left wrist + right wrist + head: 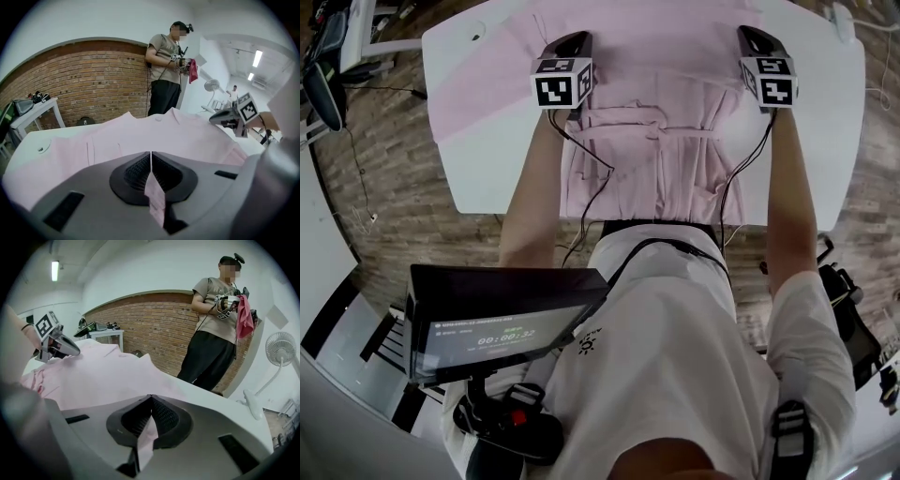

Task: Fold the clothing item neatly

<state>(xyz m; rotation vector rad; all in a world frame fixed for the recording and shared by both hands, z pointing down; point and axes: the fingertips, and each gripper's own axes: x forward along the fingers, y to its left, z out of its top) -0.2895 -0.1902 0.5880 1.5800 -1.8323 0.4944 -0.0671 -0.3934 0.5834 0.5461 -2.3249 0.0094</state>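
Over the white table (483,173), only gripper views show both jaws pinching pink garment (666,178).

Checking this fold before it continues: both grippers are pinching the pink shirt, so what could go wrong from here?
The left gripper and right gripper each pinch only a thin fold of shirt; it may slip.
Its lower part hangs over the table edge and may pull the fold crooked.

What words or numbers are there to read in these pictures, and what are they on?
"00:00:32", as best it reads, on the black screen.
Small lines above it: too blurred to read.
Print beside the sun logo on the white shirt: too small to read.
Marker cubes: black-and-white squares only, no words.
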